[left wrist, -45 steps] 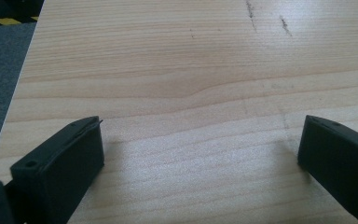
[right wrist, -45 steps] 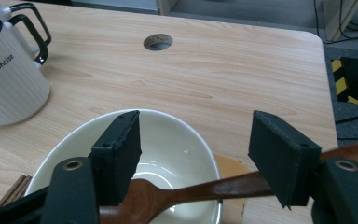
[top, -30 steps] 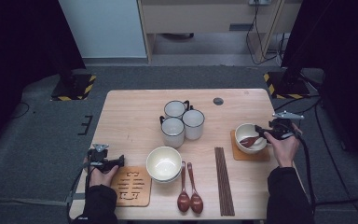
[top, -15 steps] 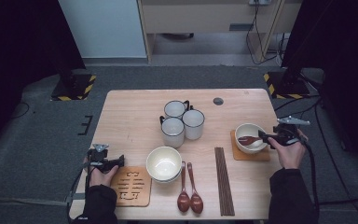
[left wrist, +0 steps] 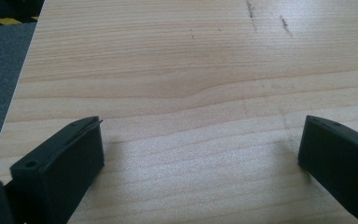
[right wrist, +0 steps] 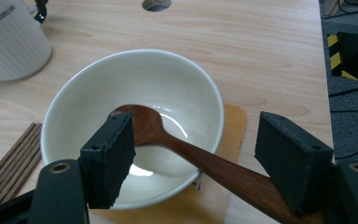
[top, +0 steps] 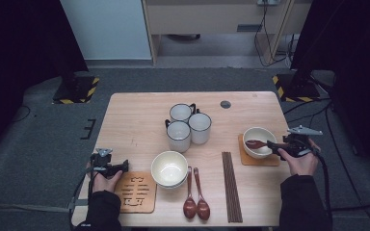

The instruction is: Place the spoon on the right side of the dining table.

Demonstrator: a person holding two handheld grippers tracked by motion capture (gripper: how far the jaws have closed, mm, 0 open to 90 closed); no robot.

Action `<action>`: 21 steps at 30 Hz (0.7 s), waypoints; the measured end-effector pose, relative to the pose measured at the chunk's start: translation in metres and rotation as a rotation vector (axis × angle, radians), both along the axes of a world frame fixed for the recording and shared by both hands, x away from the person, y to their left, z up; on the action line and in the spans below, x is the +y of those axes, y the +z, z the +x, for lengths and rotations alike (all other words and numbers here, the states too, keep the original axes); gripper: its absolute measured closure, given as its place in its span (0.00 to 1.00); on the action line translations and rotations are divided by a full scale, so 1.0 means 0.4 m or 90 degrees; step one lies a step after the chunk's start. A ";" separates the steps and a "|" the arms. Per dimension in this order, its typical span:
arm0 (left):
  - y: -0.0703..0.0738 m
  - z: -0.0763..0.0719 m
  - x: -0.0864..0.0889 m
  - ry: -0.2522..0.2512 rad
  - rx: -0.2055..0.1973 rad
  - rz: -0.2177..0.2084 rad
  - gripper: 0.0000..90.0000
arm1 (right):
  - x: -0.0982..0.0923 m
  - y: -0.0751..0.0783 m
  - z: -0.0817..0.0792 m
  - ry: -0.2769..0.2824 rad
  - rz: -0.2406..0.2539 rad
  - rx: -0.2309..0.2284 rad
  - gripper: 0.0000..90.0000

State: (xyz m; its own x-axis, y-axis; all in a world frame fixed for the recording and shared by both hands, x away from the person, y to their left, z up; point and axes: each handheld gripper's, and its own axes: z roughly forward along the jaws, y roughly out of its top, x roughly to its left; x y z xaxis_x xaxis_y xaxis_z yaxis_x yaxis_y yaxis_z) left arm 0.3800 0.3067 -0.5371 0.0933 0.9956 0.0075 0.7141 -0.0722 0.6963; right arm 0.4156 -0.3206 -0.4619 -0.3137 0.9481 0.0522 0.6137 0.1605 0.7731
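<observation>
I've got the wooden spoon (right wrist: 191, 154) sitting in the white bowl (right wrist: 88, 93) right now: dark reddish-brown, glossy, its rounded head down against the inside of the bowl, the handle slanting up over the near rim and out past it. The bowl is plain cream-white, upright, smooth inside (a bit of glare at the bottom). From the high view I see the bowl (top: 256, 137) on a small tan mat (top: 259, 160) near the table's right edge, spoon (top: 257, 143) lying across it.
</observation>
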 end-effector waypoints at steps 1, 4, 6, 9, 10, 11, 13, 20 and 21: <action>0.000 0.000 0.000 0.000 0.000 0.000 0.00 | 0.000 0.001 -0.003 0.002 -0.001 -0.001 0.32; 0.000 0.000 0.000 0.000 0.000 0.000 0.00 | 0.004 0.000 -0.013 0.002 0.000 -0.001 0.32; 0.000 0.000 0.000 0.000 0.000 0.000 0.00 | 0.009 -0.002 -0.019 0.007 -0.002 0.003 0.32; 0.000 0.000 0.000 0.000 0.000 0.000 0.00 | 0.014 -0.003 -0.031 0.015 -0.005 0.004 0.32; 0.000 0.000 0.000 0.000 0.000 0.000 0.00 | 0.017 -0.003 -0.035 0.014 -0.002 0.004 0.32; 0.000 0.000 0.000 0.000 0.000 0.000 0.00 | 0.019 -0.002 -0.039 0.017 -0.001 0.006 0.32; 0.000 0.000 0.000 0.000 0.000 0.000 0.00 | 0.020 -0.001 -0.048 0.022 -0.001 0.006 0.32; 0.000 0.000 0.000 0.000 0.000 0.000 0.00 | 0.030 0.006 -0.076 0.037 0.012 0.006 0.32; 0.000 0.000 0.000 0.000 0.000 0.000 0.00 | 0.032 0.007 -0.079 0.042 0.011 0.006 0.32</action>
State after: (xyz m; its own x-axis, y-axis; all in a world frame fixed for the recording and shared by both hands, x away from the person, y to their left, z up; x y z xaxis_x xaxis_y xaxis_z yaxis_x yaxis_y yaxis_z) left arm 0.3800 0.3067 -0.5370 0.0935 0.9956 0.0078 0.7143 -0.0725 0.6960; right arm 0.3839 -0.3079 -0.4589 -0.3742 0.9246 0.0708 0.6095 0.1876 0.7703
